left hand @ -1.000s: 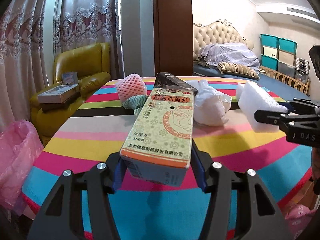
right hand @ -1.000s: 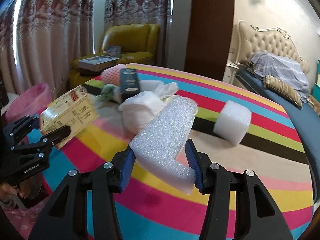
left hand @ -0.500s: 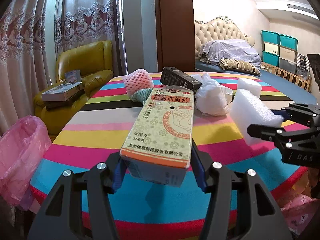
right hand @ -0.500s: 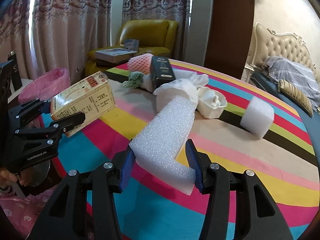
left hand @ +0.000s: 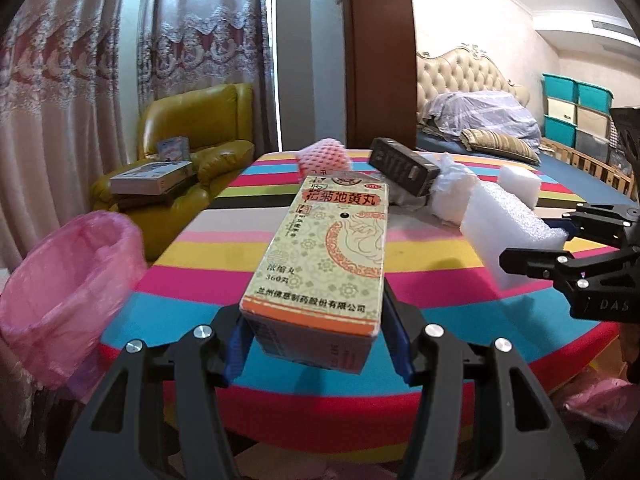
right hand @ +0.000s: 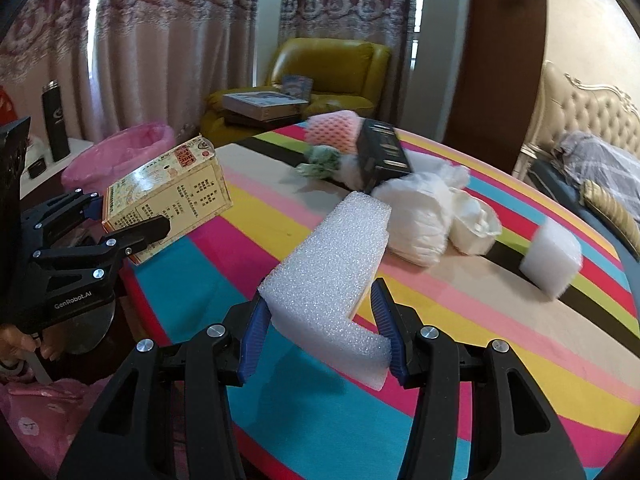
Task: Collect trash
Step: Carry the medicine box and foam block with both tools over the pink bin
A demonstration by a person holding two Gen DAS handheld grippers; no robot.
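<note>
My left gripper [left hand: 316, 340] is shut on a green and orange medicine box [left hand: 328, 248], held above the near edge of the striped round table [left hand: 224, 264]. My right gripper [right hand: 320, 328] is shut on an L-shaped white foam piece [right hand: 332, 268]. In the right wrist view the left gripper [right hand: 120, 220] with the medicine box [right hand: 168, 196] is at the left, near the pink-lined trash bin [right hand: 120, 152]. That trash bin [left hand: 68, 280] stands at lower left in the left wrist view; the right gripper [left hand: 560, 240] and foam piece [left hand: 504, 224] appear at the right.
On the table lie a pink foam net [right hand: 332, 130], a black box [right hand: 382, 156], crumpled white plastic bags [right hand: 428, 212], a white foam block [right hand: 554, 258] and green wrapping [right hand: 320, 160]. A yellow armchair [left hand: 188, 152] with books stands behind. A bed [left hand: 480, 120] is at the right.
Both grippers have drawn back from the table toward its near edge and swung left, each keeping its load. The pink bin has come further into both views.
</note>
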